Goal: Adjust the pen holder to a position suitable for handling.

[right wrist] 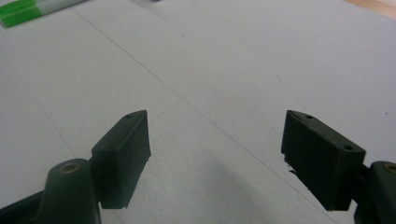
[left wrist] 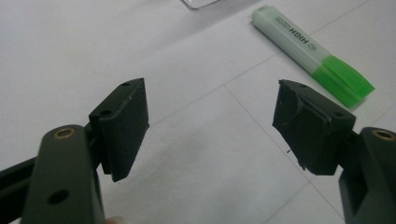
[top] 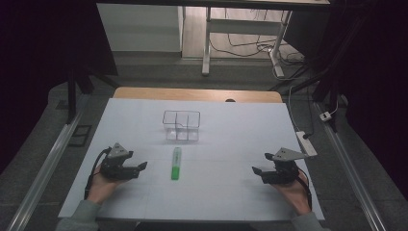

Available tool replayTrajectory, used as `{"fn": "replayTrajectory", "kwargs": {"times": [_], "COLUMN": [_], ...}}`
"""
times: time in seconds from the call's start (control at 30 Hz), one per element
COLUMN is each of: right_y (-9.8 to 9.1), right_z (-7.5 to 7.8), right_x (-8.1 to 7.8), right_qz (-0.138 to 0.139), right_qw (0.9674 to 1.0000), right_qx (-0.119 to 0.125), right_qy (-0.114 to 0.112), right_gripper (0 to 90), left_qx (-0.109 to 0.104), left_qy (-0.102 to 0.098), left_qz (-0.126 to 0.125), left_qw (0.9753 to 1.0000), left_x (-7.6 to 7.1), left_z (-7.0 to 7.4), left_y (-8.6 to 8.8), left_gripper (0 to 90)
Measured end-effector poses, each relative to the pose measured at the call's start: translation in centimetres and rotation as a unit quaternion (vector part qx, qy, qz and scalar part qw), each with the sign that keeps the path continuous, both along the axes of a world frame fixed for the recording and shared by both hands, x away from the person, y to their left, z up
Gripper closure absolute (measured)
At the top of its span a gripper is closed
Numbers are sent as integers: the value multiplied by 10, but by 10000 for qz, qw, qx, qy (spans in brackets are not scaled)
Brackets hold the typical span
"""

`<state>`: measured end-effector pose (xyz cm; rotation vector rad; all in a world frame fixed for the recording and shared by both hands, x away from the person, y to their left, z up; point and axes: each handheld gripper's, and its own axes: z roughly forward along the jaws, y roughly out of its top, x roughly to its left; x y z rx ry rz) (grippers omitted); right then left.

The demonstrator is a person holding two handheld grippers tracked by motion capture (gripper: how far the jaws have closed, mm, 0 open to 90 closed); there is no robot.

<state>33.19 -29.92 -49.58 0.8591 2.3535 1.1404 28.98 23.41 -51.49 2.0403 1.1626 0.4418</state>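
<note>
L tongs [top: 143, 166] w/ jaws apart, nothing between them, held low over the white-covered bench [top: 231, 139]. R tongs [top: 256, 171] also spread wide, empty, low over the bench. Green highlighter pen w/ pale plastic barrel & bright green cap [top: 176, 163] lies flat on the bench between the two tongs, nearer the L ones, just beyond their tips, not touching. Clear plastic box w/ inner compartments [top: 181, 125] stands farther out, past the pen, well apart from both tongs.
</note>
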Motion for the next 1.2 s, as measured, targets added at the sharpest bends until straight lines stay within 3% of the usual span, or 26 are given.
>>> {"fn": "replayTrajectory", "kwargs": {"times": [0.6, 1.0, 1.2], "right_y": [2, 3, 3], "right_z": [-3, -4, -4], "right_x": [2, 2, 2], "right_qz": [41, 29, 19], "right_qw": [9999, 9999, 9999], "right_qx": [-23, -22, -37], "right_qy": [106, 121, 125], "right_gripper": [240, 242, 243], "left_qx": [105, 151, 119], "left_qy": [-15, -50, -109], "left_qz": [-76, -136, -80], "left_qw": [9999, 9998, 9998], "left_x": [27, 52, 68], "left_z": [7, 12, 12], "left_y": [-9, -21, -24], "left_gripper": [283, 300, 352]}}
